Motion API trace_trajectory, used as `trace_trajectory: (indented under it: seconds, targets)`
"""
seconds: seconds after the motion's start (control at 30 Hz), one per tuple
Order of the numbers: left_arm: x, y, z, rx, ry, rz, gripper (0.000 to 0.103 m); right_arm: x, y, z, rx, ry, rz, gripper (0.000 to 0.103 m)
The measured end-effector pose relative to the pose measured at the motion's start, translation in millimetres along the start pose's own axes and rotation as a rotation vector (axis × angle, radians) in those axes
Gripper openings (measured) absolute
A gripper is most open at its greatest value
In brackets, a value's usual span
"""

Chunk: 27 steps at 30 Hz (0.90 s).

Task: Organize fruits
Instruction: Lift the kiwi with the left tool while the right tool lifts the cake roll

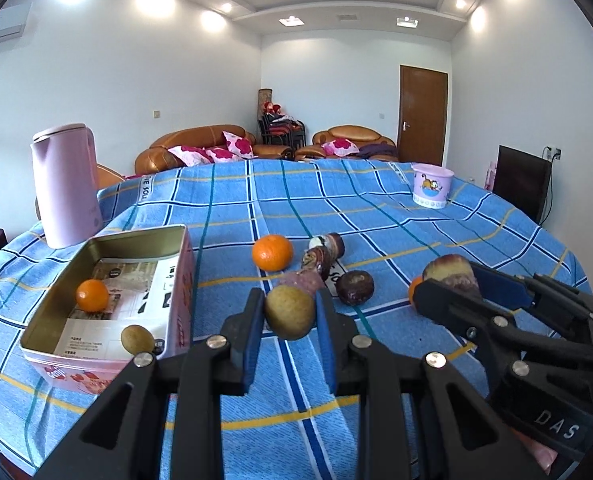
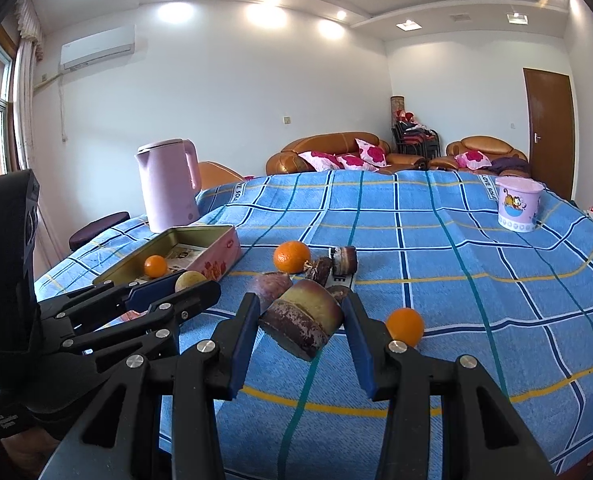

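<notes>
While both grippers hang just above the blue checked tablecloth (image 1: 376,208), each has its fingers closed on a piece of produce. Nearest in the left wrist view, the left gripper (image 1: 290,312) pinches a round yellow-green fruit (image 1: 289,312) between its blue pads, lifted clear of the cloth. In the right wrist view the right gripper (image 2: 301,320) clamps a stubby cut chunk (image 2: 302,318) with a purple-brown skin and a yellowish top, its fingers set a little wider than the left pair. Just beside the right gripper's right-hand finger a small orange (image 2: 404,327) lies on the cloth. To the left of the left gripper sits the open pink tin box (image 1: 186,264), paper-lined, holding a small orange in the tin (image 1: 92,295) toward its far side and a yellow-green fruit in the tin (image 1: 137,339) at its near corner. Beyond the held fruit lies a dark purple round fruit (image 1: 354,287), and farther on a larger orange (image 1: 272,253) rests near two short purple-skinned pieces (image 1: 326,252) that lie close together. Behind the tin stands a pink kettle (image 1: 66,188) at the table's left edge. Well apart, toward the far right of the table, stands a small pink bucket (image 1: 431,191) with a cartoon print. Past the table are brown leather sofas (image 1: 200,148) with pink cushions and a brown door (image 1: 422,114).
</notes>
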<state>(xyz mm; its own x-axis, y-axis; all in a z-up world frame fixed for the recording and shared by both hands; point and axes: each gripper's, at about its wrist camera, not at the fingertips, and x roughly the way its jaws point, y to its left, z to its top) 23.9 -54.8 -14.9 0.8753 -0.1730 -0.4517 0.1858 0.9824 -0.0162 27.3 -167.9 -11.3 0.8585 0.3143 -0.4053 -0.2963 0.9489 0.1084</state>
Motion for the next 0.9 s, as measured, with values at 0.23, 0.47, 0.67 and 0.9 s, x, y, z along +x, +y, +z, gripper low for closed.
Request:
trace_trajectory:
  seconds: [0.23,0.47,0.67,0.9]
  targets:
    - [-3.2,-0.5,0.8,0.005,-0.013,0.008,0.027,-4.6,3.2,1.2,-0.007,-0.017,0.003,0.045]
    - [-6.9,-1.7,0.9,0.011,-0.028,0.018,0.027,-8.3,3.6,0.5,-0.008,-0.029,0.006,0.045]
    - [-10.9,-0.4,2.2,0.011,-0.046,0.031,0.027,-10.0,5.6,2.1,-0.015,-0.047,0.008,0.045]
    - [-14.6,1.1,4.1,0.017,-0.071,0.052,0.027,-13.4,7.3,4.3,-0.025,-0.066,0.011,0.045]
